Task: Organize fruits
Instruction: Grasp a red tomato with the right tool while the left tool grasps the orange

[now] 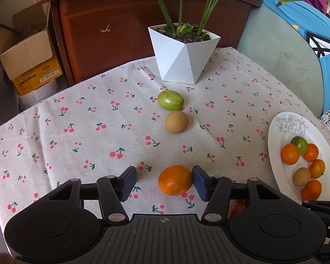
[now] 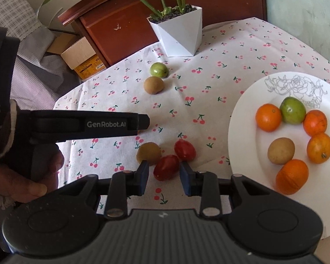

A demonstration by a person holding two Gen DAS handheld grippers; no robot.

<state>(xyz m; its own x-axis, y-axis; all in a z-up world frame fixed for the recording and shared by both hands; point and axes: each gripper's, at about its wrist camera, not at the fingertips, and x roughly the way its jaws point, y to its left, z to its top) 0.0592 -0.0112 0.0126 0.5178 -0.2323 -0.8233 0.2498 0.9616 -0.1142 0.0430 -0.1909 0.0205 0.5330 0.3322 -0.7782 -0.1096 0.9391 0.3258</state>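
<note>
Fruit sorting, orange and red fruit next

We spread both jaws around fruit on the surface, seemingly not yet pinching, so each can join the plate.

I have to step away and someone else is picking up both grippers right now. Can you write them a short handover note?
Left hand-held gripper: open, astride an orange on the cloth; one pad touches it, the other stands clear.
Right hand-held gripper: open around a red fruit, not yet gripped.
Done: the white plate holds four orange fruits, one green and one brown.
Left on the cloth: that orange, the red fruit, a second red fruit, a brown fruit beside them, and a green fruit and brown fruit near the plant pot.
</note>
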